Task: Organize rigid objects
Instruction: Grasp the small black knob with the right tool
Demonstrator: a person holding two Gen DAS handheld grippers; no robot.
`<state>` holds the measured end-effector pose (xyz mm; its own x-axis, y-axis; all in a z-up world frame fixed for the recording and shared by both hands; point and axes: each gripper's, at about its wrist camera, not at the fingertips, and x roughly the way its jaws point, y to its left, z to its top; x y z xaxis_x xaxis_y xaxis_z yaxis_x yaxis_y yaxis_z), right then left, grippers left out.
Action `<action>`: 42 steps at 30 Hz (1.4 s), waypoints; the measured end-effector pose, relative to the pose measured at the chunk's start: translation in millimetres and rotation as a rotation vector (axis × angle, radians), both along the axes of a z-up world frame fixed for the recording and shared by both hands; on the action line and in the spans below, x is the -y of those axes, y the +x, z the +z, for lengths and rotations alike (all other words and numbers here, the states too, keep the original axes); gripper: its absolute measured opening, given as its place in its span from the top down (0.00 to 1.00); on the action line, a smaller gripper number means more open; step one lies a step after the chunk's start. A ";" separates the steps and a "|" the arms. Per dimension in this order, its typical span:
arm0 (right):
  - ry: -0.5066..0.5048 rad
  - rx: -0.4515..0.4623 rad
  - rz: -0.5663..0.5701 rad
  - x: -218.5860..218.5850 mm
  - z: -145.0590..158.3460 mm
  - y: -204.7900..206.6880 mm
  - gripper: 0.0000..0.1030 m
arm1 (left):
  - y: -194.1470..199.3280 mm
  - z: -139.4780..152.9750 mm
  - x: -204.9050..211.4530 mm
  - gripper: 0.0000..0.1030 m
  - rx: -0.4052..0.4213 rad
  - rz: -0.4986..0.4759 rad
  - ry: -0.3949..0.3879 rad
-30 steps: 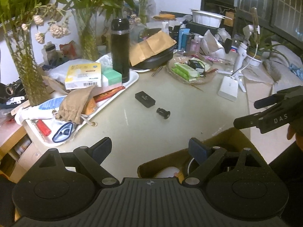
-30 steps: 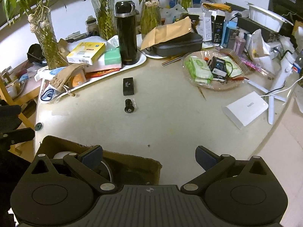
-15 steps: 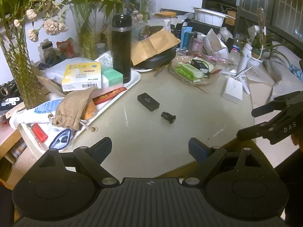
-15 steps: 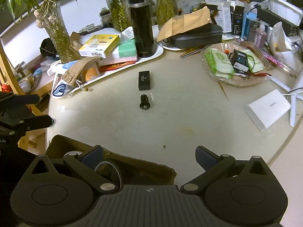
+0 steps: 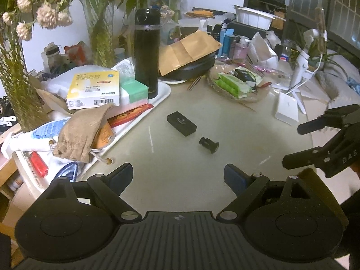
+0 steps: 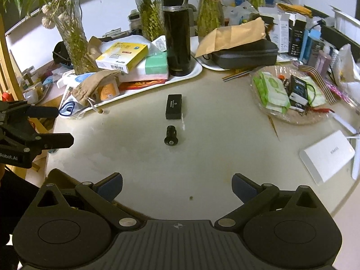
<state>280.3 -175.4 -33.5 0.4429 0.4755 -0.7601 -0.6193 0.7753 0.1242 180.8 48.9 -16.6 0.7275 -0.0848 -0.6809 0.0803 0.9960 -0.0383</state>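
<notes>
A flat black box (image 5: 181,123) (image 6: 173,106) lies on the bare middle of the round table. Just in front of it lies a small black cylindrical plug (image 5: 209,144) (image 6: 171,135). My left gripper (image 5: 177,175) hovers open over the near table edge, short of both, with nothing between its fingers. My right gripper (image 6: 177,185) is open and empty too, lined up behind the plug. Each gripper shows from the side in the other's view: the right gripper (image 5: 315,141) at the right edge, the left gripper (image 6: 56,126) at the left edge.
A white tray (image 5: 163,91) at the left holds a black flask (image 5: 146,54), a yellow box, a tan pouch and other clutter. Vases stand behind. A glass dish (image 6: 290,117) of packets and a white box (image 6: 326,155) sit right. A cardboard box edge (image 6: 54,175) lies under the grippers.
Both grippers have moved forward and a little down toward the table's middle; the black box and plug look larger. The cardboard box has slipped mostly under the grippers. Jaws unchanged.
</notes>
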 end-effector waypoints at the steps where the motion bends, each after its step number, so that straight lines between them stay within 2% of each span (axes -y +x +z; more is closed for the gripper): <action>1: 0.004 -0.001 0.004 -1.9 -1.5 2.5 0.01 | 1.2 -1.5 -1.0 0.13 0.004 0.001 -0.003; 7: 0.015 -0.006 0.029 -16.0 -9.0 18.8 0.08 | 2.7 -8.1 1.5 0.14 0.038 -0.015 0.062; 10: 0.007 -0.011 0.039 -25.8 -14.1 29.1 0.12 | 2.2 -9.8 -1.3 0.14 0.043 -0.009 0.055; 12: 0.004 -0.020 0.044 -31.4 -18.2 35.2 0.19 | 2.7 -10.3 -4.4 0.14 0.044 -0.005 0.037; 16: -0.013 -0.045 0.058 -45.2 -28.3 46.4 0.26 | 1.8 -11.9 -2.5 0.14 0.056 -0.007 0.078; 18: -0.024 -0.059 0.066 -52.5 -33.6 51.8 0.35 | 2.2 -11.9 -1.8 0.14 0.062 -0.011 0.084; 29: -0.079 -0.064 0.062 -90.8 -51.0 82.7 0.54 | 5.0 -10.0 -5.0 0.14 0.072 0.007 0.056; 34: -0.120 -0.051 0.061 -107.3 -59.9 93.8 0.66 | 6.6 -10.4 -6.4 0.13 0.062 0.004 0.046; 38: -0.163 -0.053 0.060 -116.6 -70.4 96.7 0.80 | 6.5 -9.2 -10.6 0.13 0.066 0.009 0.018; 42: -0.178 -0.044 0.065 -119.1 -73.9 93.7 0.80 | 7.4 -10.3 -13.6 0.13 0.052 0.017 -0.004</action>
